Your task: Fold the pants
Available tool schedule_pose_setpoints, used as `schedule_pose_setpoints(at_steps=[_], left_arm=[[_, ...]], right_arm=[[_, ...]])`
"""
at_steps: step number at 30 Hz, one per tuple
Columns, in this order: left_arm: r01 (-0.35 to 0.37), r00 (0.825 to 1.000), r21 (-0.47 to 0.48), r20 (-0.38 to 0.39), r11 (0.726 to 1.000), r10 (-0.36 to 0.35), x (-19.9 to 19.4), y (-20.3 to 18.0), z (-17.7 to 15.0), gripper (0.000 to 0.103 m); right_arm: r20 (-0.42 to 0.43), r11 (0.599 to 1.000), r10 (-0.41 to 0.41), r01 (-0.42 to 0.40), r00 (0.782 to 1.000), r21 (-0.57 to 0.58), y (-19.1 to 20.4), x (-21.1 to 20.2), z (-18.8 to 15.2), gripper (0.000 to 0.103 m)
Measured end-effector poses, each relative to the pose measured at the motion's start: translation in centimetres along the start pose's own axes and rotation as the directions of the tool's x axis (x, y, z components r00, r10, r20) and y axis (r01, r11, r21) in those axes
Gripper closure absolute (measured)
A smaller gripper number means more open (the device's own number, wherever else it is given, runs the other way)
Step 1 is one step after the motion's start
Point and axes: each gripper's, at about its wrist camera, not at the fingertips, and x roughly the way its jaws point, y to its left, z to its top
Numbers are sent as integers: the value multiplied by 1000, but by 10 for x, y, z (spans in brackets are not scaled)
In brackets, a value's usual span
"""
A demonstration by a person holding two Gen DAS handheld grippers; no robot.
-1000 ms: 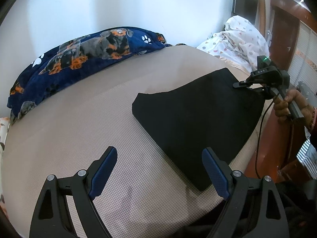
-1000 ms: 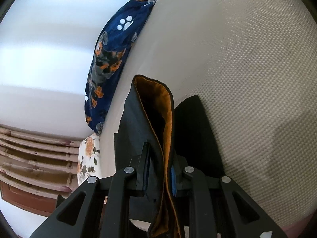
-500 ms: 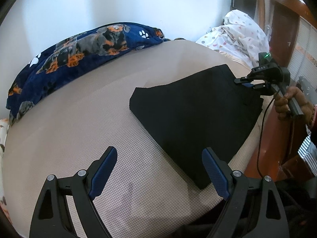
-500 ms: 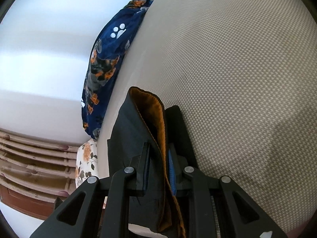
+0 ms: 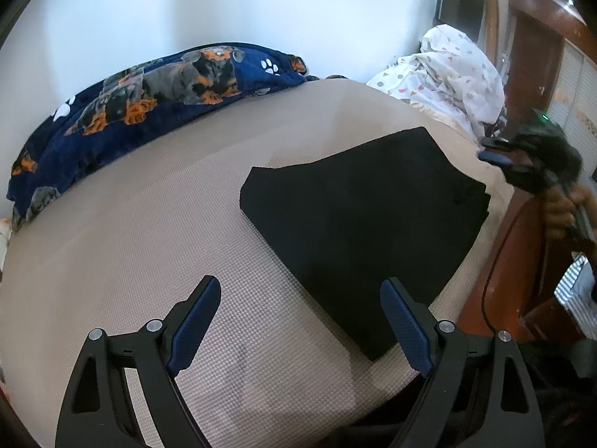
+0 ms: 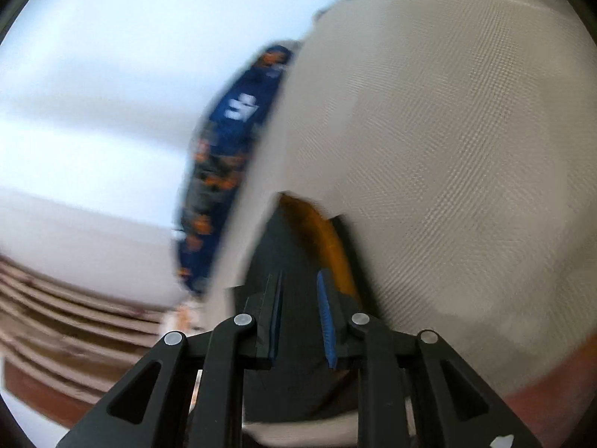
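On the bed [image 5: 156,246], in the left wrist view, the folded black pants [image 5: 358,216] lie ahead of the wide-open, empty left gripper [image 5: 300,317]. In the blurred right wrist view, the right gripper [image 6: 300,317] hangs above the pants' edge, its jaws just opening, narrowly parted and pressing nothing.

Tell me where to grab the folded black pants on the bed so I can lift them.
Take the folded black pants at the near corner, which is closest to the open left tongs. Come in low from the near bed edge so one pad slides under the stacked layers; the fabric lies flat on the mattress, so a top pinch probably catches only one layer.
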Motion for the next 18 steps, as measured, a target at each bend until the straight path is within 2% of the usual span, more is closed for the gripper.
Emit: schedule_pose_setpoints(at_steps=[1,4,7,12,18], left_arm=[[4,1000,-7,-2,1000,-4,1,1,0,16],[21,1000,-38,-15,999,-22,5,6,0,16],[29,999,-58,-21,998,-30,5,9,-2,16],[27,999,-77,-20,997,-29,2,14,-4,16],[42,998,-103,-40,994,-46,8,15,-5,16]], right_arm=[[-18,1000,19,-19,1000,-5,3,-5,-8,81],[-55,1000,5,-7,998,-24,6,-14,-29,78],[-83,999,-35,35,996,5,-4,-12,-44,78],[-106,993,-91,99,990,71,-27,-6,-49,77],[-91,992,-66,75,994,99,-35,-6,-50,77]])
